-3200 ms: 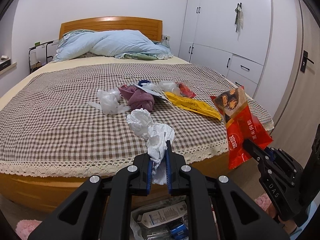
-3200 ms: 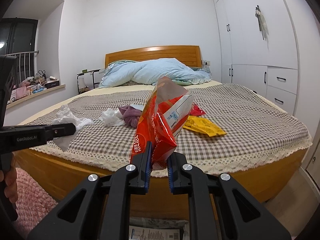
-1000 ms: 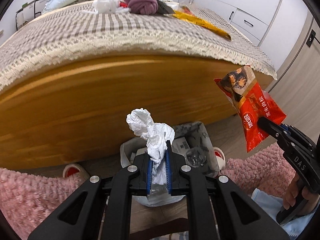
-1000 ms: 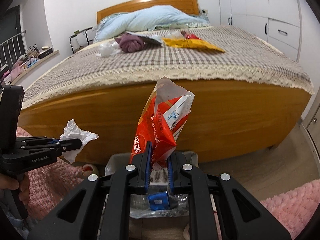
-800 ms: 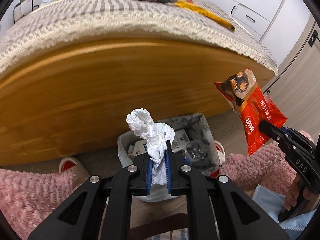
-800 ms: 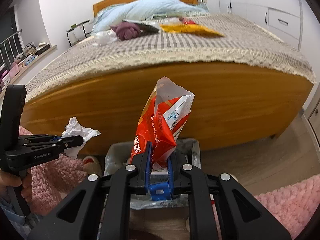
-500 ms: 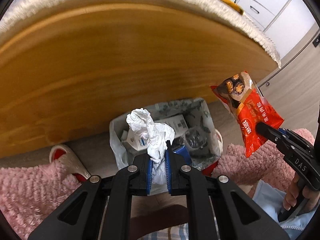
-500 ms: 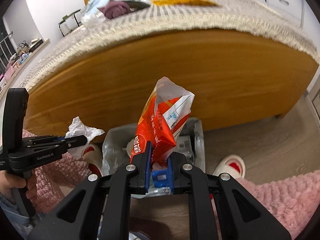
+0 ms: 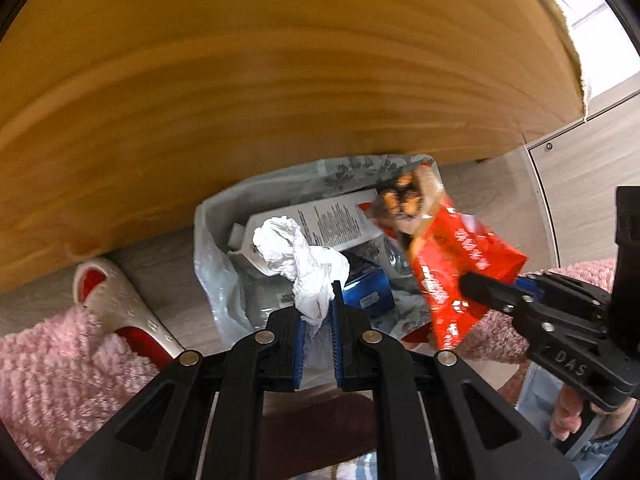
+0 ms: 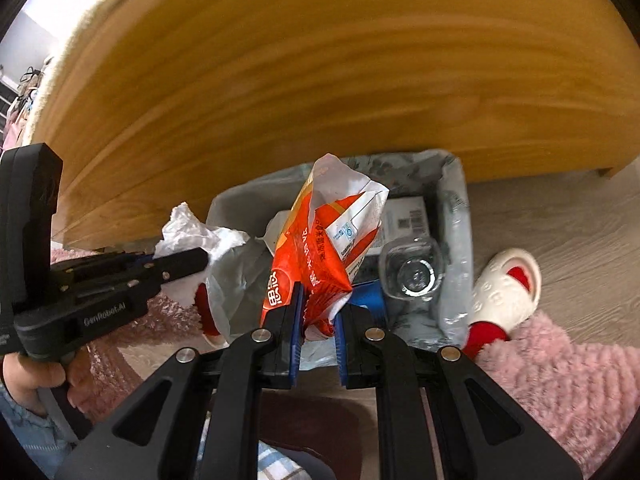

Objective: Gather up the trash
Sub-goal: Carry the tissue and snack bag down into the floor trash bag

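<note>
Both pinched: tissue (image 9: 298, 258) left, wrapper (image 10: 320, 248) right.

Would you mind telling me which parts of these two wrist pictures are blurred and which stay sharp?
Left wrist view: the wooden bed board is smeared, the red snack bag is slightly soft, while the crumpled tissue in the left gripper stays crisp. Right wrist view: the board smears likewise; the snack bag in the right gripper is sharp; fisheye bending curves the board.

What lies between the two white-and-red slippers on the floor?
The bag-lined trash bin stands between the left slipper and right slipper; the left wrist view shows only one.
</note>
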`<action>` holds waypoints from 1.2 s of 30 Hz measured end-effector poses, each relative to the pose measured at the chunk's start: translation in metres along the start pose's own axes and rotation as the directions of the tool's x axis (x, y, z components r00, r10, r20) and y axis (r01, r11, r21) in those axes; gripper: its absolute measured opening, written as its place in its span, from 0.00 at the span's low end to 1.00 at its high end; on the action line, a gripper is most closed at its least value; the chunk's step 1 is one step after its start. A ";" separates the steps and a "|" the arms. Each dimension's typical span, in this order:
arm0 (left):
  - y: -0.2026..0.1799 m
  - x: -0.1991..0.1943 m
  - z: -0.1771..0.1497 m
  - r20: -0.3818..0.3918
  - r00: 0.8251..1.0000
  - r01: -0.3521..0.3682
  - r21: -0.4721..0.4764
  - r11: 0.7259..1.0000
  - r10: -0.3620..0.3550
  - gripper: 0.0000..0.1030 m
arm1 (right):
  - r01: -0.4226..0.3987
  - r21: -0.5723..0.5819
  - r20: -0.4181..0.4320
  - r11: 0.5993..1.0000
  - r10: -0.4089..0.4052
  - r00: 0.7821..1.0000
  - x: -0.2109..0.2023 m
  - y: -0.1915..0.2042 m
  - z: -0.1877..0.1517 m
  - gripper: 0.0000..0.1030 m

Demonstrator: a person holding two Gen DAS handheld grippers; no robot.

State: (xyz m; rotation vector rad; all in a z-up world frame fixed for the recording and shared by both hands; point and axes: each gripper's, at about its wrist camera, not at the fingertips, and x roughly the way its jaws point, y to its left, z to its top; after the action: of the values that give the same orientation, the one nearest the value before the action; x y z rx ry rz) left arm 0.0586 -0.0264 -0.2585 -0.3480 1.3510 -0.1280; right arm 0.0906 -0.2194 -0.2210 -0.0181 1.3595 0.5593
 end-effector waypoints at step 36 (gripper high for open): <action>0.012 0.118 0.026 -0.157 0.982 -0.095 0.053 0.994 0.102 0.08 | 0.036 -0.020 -0.181 0.999 -0.040 0.983 0.126 -0.004 0.026 0.13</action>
State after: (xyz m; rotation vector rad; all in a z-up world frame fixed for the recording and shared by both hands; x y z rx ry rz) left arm 0.1083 -0.0447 -0.3676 -0.2355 1.5183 -0.1054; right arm 0.1287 -0.1679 -0.3326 -0.1112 1.5289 0.5472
